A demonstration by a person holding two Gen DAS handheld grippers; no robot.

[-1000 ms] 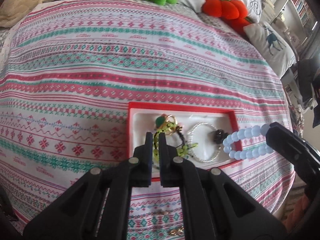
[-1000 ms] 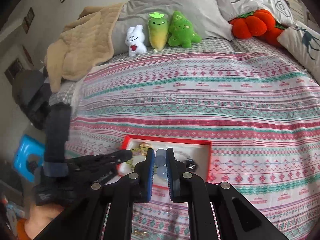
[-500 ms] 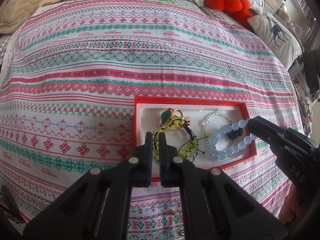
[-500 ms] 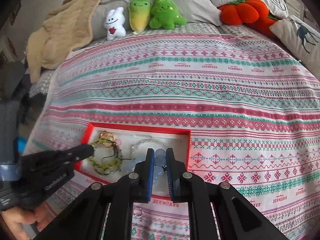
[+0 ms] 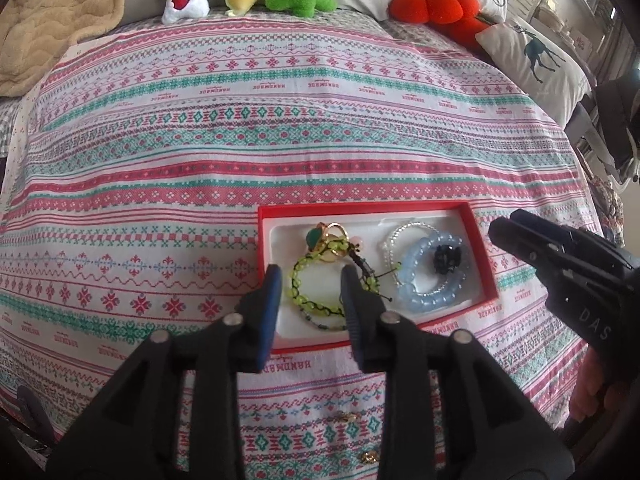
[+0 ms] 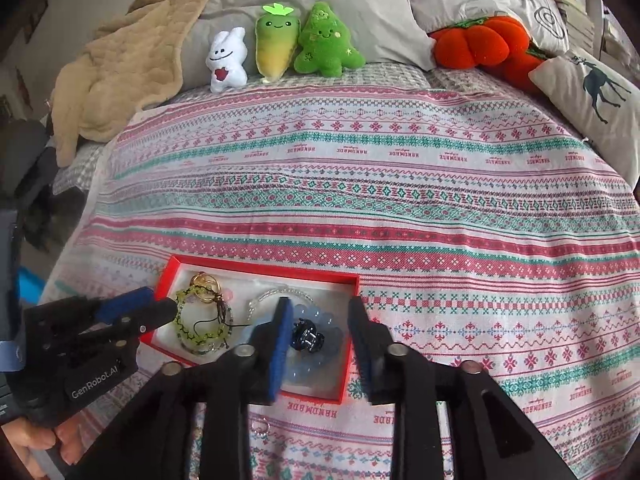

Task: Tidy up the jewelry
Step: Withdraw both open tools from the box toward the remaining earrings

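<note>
A red tray (image 5: 360, 209) with a white lining lies on the patterned blanket. In it are a green bead bracelet (image 5: 298, 300), a gold ring with a green stone (image 5: 320, 236), a clear bead bracelet (image 5: 394, 236), a pale blue bead bracelet (image 5: 424, 300) and a black clip (image 5: 446, 258). My left gripper (image 5: 312, 280) hovers over the green bracelet with its jaws opening, pressing on nothing. My right gripper (image 6: 320, 312) stands over the blue bracelet (image 6: 332, 332) and clip (image 6: 306, 338). Its jaws are opening too, and the bracelet lies loose in the tray (image 6: 260, 266).
Small gold pieces (image 5: 346, 416) lie on the blanket in front of the tray, along with a small ring (image 6: 260, 426). Plush toys (image 6: 280, 44), pillows (image 6: 592, 88) and a beige quilt (image 6: 120, 72) line the head of the bed. A hand (image 6: 52, 444) holds the left gripper.
The right gripper brought the blue bracelet from the tray's right edge into the tray and let it go. Both pairs of jaws, shut before, now stand apart.
</note>
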